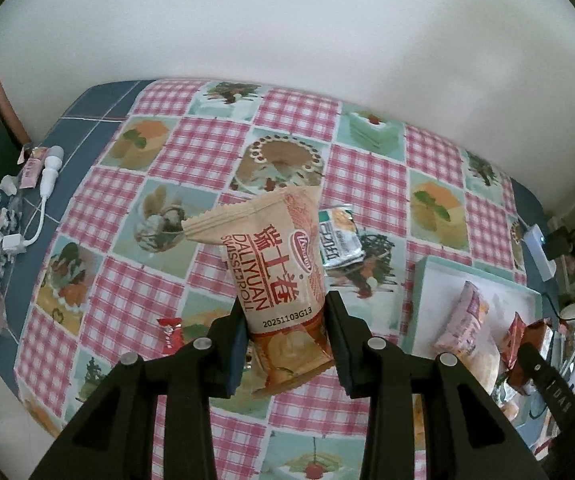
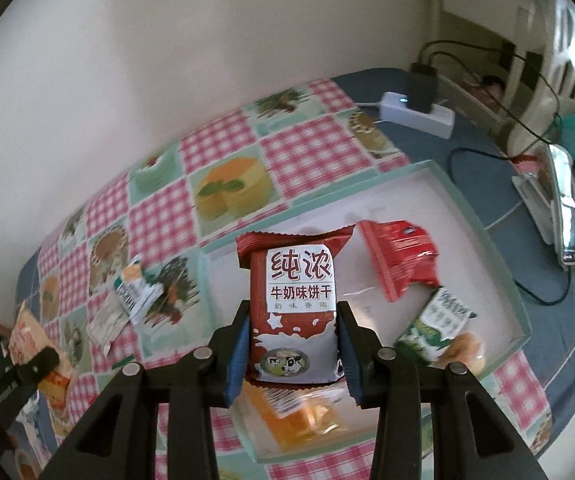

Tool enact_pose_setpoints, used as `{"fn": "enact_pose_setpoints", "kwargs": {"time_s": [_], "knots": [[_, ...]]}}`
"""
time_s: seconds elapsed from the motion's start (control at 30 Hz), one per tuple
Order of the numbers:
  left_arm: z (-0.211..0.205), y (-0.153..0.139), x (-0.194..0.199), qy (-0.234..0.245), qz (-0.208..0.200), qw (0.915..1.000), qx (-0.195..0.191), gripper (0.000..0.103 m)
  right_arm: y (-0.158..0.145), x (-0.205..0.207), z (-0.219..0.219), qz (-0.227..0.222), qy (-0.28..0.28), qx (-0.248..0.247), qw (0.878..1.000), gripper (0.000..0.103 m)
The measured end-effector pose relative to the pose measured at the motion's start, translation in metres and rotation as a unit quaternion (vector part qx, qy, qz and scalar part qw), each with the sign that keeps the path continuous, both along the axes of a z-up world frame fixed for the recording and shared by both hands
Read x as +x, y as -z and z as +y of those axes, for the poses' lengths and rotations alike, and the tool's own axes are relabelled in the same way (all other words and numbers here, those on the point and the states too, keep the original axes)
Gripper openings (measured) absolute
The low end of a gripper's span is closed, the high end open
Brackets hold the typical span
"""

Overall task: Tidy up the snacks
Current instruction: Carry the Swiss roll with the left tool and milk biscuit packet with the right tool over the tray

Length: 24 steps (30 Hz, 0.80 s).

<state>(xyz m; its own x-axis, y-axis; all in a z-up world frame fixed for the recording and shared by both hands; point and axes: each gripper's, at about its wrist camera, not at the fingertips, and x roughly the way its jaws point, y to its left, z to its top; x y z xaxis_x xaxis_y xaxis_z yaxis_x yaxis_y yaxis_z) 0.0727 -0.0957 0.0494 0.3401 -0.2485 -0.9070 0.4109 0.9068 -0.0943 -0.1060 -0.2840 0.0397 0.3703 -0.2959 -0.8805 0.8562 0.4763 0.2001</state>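
My left gripper is shut on an orange Swiss-roll pack, held above the checked tablecloth. My right gripper is shut on a red-and-white milk biscuit pack, held over the shallow white tray. In the tray lie a red pack, a green-and-white pack and an orange pack under my fingers. In the left wrist view the tray stands to the right with a pink pack in it. The left gripper and its Swiss-roll pack show at the right wrist view's left edge.
A small green-white sachet lies on the cloth beyond the Swiss roll, and a red candy sits near my left finger. A white cable and adapter lie far left. A white power strip and cables sit beyond the tray.
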Motion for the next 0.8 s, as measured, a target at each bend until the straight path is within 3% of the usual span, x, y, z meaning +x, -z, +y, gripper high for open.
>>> {"fn": "enact_pose_setpoints", "kwargs": {"time_s": [0.57,0.8], "knots": [[-0.069,-0.001,-0.042,0.08,-0.009,0.9967,0.011,0.038,0.008,-0.067,-0.061,-0.007,0.094,0.017,0.995,0.042],[-0.101,0.018,-0.052,0.113,-0.001,0.9934,0.019,0.038,0.031,-0.077,-0.081,0.013,0.108,0.032,0.994,0.042]]}}
